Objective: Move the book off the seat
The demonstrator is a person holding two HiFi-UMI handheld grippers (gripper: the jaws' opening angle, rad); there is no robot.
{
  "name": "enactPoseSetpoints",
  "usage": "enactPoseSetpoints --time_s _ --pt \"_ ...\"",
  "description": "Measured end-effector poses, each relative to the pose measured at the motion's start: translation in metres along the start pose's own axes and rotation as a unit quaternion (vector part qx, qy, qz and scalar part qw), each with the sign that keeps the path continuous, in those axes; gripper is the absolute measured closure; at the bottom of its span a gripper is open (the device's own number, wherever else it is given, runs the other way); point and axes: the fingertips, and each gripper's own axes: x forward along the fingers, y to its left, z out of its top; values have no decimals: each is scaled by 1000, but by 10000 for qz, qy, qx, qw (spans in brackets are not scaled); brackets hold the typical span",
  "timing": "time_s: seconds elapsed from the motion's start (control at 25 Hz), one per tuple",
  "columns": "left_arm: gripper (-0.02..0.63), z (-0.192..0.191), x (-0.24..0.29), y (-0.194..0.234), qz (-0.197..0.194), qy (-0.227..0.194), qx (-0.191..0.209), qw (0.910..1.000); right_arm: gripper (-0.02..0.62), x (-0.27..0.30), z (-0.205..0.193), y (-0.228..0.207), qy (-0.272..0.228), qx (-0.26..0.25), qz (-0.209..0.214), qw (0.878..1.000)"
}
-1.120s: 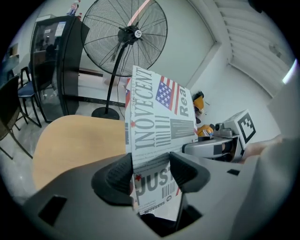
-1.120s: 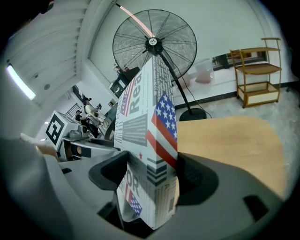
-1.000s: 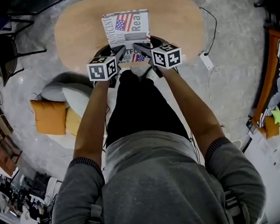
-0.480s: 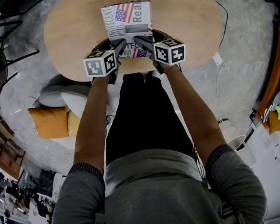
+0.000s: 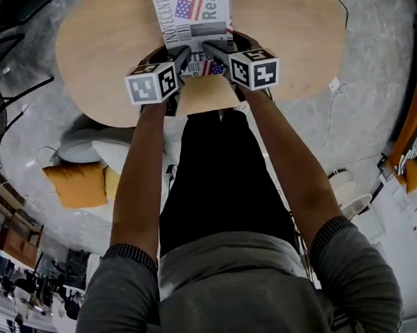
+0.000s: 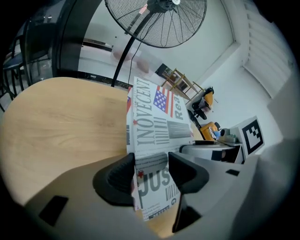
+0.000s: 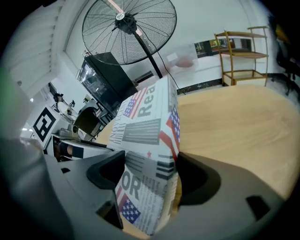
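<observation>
The book point(image 5: 193, 16) has a newspaper-print cover with American flags and lies on the oval wooden table point(image 5: 284, 34). Both grippers reach it from its near end. My left gripper point(image 5: 183, 54) holds the near left corner. In the left gripper view the book point(image 6: 157, 122) runs between its pads point(image 6: 151, 171), and these jaws are closing. My right gripper point(image 5: 209, 49) holds the near right corner. The book point(image 7: 145, 126) fills that gripper's gap point(image 7: 151, 171) with both pads against it, while these jaws are opening.
An orange cushion point(image 5: 77, 185) and a white pouf point(image 5: 110, 148) sit on the floor to the left. A cable with a plug block point(image 5: 335, 84) lies on the right. A tall standing fan point(image 6: 157, 21) rises beyond the table, with a wooden shelf point(image 7: 239, 51) by the wall.
Both grippers have carried the book forward, farther over the table. The table and book now sit higher in the head view.
</observation>
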Motion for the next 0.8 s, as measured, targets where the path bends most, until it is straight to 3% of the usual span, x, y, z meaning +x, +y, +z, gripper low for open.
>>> enactPoseSetpoints --time_s 0.24,0.4,0.48,0.64,0.8 --pt "355 -11 12 11 43 119 -237 9996 218 13 -5 -8 93 27 -256 9996" --pt "354 -12 16 14 51 152 -189 9997 223 14 -7 -12 158 -6 -395 9991" --pt "366 -10 15 15 89 165 -72 9998 224 12 -5 -16 136 -60 -507 9986" --pt "362 0 1 18 431 52 538 9976 221 4 -9 -15 114 -37 -502 9987" --pt "353 -4 -24 25 626 -41 535 9966 221 -14 -13 -1 92 -138 -480 9987"
